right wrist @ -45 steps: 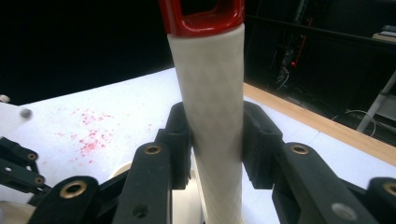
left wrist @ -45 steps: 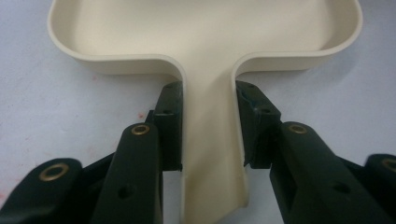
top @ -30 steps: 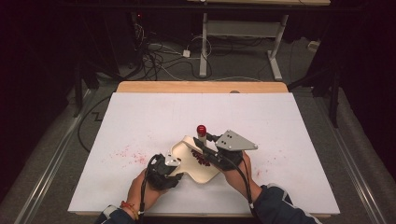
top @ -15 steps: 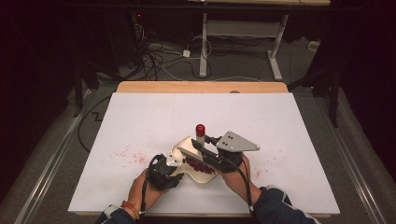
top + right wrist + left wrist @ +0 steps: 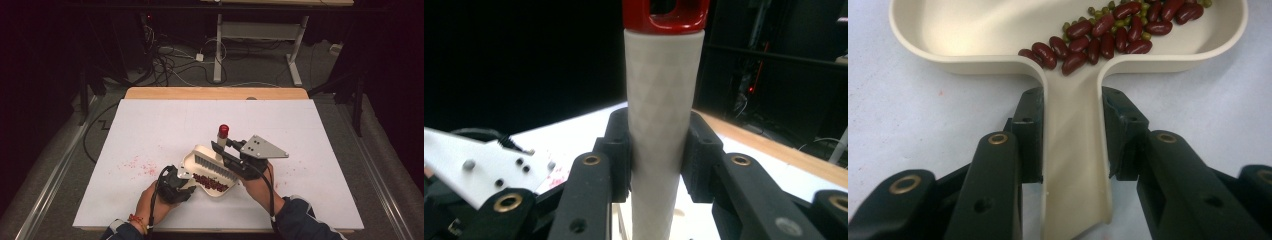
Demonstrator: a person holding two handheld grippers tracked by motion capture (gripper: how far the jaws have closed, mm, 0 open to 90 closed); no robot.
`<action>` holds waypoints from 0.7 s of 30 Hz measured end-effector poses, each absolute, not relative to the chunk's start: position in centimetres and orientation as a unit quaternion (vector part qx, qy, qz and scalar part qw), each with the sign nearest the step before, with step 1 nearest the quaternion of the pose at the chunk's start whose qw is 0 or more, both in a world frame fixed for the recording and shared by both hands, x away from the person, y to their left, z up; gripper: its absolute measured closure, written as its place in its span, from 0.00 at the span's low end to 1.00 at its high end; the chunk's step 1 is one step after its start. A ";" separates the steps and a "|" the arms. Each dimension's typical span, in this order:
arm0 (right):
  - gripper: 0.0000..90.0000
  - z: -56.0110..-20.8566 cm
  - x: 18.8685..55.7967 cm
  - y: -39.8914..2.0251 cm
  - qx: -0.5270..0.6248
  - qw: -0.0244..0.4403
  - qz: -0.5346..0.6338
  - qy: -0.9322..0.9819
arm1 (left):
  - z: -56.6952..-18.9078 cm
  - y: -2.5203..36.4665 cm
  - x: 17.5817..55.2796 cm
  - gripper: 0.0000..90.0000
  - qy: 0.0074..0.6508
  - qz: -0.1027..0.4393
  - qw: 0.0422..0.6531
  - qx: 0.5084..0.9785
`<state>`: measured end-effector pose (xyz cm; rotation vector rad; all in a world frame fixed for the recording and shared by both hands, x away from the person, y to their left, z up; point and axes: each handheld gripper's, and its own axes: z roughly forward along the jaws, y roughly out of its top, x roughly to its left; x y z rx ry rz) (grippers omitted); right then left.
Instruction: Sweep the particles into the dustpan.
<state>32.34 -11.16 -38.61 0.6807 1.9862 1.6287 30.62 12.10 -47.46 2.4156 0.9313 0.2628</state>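
A cream dustpan (image 5: 192,161) lies on the white table near the front edge. In its tray lie several dark red beans (image 5: 211,183) and small green ones (image 5: 1100,36). My left gripper (image 5: 183,183) is shut on the dustpan's flat handle (image 5: 1075,150), one pad on each side. My right gripper (image 5: 226,150) is shut on the white handle (image 5: 664,100) of a brush with a red cap (image 5: 223,130). The handle stands nearly upright. The brush's bristles (image 5: 206,162) rest inside the dustpan's tray (image 5: 973,30).
Small red specks (image 5: 136,164) are scattered on the white table top (image 5: 165,125) left of the dustpan, and a few more (image 5: 296,171) to its right. A wooden strip (image 5: 215,93) borders the far edge. Cables and desk legs lie on the floor beyond.
The brush in my right gripper has shifted slightly right and away within the dustpan. The left gripper and dustpan have stayed put.
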 end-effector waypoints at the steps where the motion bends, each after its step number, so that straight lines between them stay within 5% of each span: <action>1: 0.77 -38.3 32.4 -11.5 0.249 0.245 0.598 0.721 | -47.4 12.2 30.5 0.71 0.342 0.097 0.266 0.896; 21: 0.77 -37.9 30.8 -20.5 0.301 0.279 0.572 0.710 | -47.0 11.9 28.3 0.71 0.293 0.089 0.244 0.920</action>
